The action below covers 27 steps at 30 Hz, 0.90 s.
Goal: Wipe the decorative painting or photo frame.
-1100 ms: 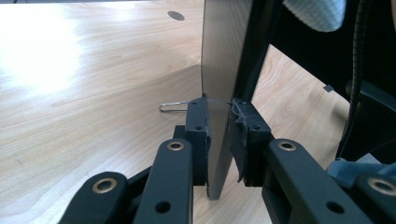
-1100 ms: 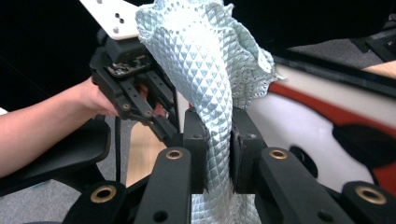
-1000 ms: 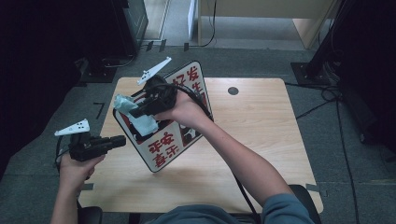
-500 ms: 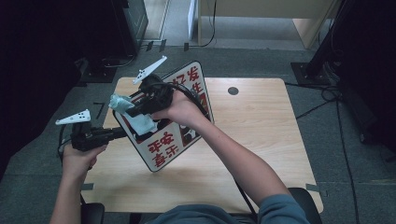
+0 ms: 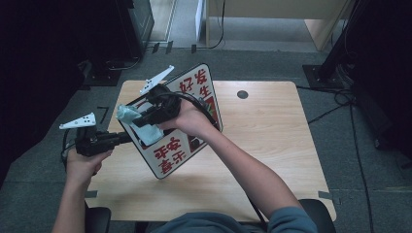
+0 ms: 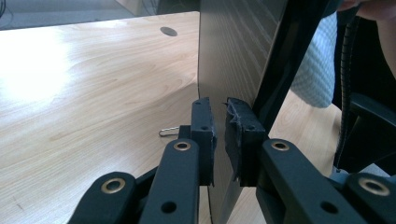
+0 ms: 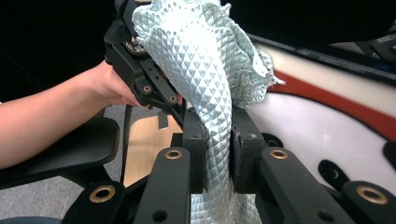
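the left tongs (image 6: 218, 133) now pinch the left edge of the sign (image 5: 167, 160), with both pads on the thin board. one second ago they were off to the left, apart from the sign; half a second ago they had come beside its edge, and now they are on it. i judge that this gives the sign a steady hold, so the wiping of its face can go on without the board slipping.

the sign is tilted up over the left part of the wooden surface (image 5: 272, 145), its printed face turned toward the camera above. the right tongs (image 7: 218, 135) are clenched on a pale blue cloth (image 7: 210, 70), which hangs against the upper left of the sign's face; this is the same as before.

by count: one sign, one cloth, two tongs, one surface. farther off, a small paper clip (image 6: 169, 131) lies on the wood, and one round hole (image 5: 242, 94) is near the far edge.
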{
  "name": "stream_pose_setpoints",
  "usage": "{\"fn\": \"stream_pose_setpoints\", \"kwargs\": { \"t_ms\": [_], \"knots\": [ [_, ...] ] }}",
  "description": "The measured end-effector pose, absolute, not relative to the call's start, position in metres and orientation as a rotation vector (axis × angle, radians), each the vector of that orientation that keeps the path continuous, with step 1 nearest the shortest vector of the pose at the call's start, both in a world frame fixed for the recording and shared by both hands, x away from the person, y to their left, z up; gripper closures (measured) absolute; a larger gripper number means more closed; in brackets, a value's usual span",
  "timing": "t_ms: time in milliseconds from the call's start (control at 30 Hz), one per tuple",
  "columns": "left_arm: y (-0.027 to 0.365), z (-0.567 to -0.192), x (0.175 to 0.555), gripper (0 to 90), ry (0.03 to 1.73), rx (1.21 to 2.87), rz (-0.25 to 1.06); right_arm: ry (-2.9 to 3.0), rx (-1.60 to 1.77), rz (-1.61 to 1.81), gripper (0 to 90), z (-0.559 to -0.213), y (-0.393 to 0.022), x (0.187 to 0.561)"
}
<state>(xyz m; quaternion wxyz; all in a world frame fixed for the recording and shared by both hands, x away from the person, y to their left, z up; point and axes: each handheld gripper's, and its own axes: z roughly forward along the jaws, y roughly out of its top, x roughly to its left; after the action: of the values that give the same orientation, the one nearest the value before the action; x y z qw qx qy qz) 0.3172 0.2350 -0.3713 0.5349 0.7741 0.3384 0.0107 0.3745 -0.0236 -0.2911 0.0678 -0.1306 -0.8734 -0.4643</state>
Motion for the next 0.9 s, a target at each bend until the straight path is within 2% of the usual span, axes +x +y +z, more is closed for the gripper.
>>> {"fn": "stream_pose_setpoints", "kwargs": {
  "t_ms": [900],
  "knots": [
    [0.234,-0.368,0.317,83.6,0.803,1.842,0.027,-2.615,-0.350,-1.397,79.7,-0.331,-0.028,0.365]
  ]
}}
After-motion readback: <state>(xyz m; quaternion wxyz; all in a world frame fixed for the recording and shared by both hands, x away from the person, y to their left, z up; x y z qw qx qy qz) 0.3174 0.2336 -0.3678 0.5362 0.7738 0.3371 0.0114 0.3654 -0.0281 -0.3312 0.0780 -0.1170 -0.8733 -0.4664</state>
